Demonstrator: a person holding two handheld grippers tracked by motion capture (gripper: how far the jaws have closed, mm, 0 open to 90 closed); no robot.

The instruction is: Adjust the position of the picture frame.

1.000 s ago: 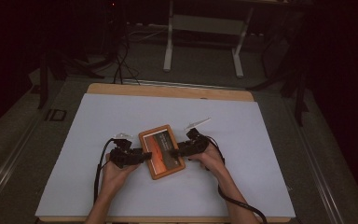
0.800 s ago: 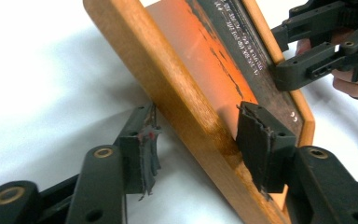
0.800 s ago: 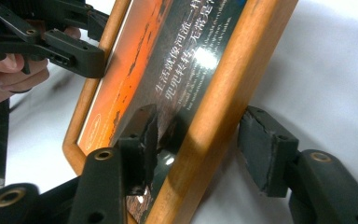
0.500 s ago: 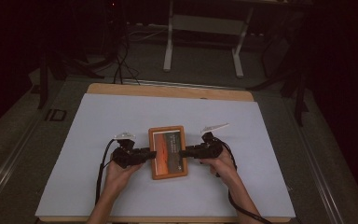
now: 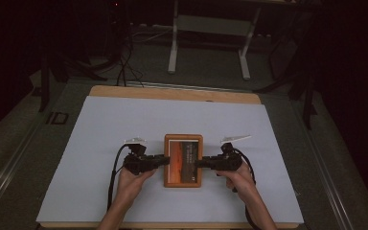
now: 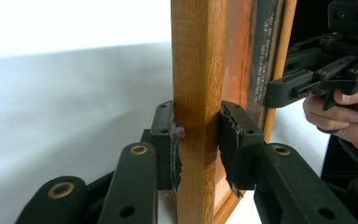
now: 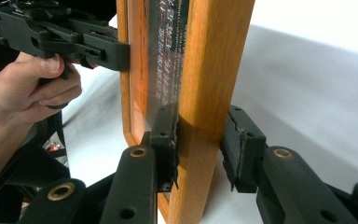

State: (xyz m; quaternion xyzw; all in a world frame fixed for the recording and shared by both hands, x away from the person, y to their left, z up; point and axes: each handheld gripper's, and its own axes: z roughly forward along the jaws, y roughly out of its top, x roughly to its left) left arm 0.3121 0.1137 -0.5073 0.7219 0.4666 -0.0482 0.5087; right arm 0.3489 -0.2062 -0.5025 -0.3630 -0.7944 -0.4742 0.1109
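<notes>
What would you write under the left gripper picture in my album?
Left gripper clamping the wooden picture frame by its edge, the right gripper gripping the far side.

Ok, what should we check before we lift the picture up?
1. Left gripper holds the picture frame: ok. Its jaws have just been closing, and both pads now press the wooden edge.
2. Right gripper holds it too: cannot tell. Its jaws have just been closing, but the outer pad may not touch yet.
3. Grippers on opposite edges, level with each other: ok.
4. Frame lies square on the white table cover: ok.
5. Cables trail back, off the frame: ok.
</notes>
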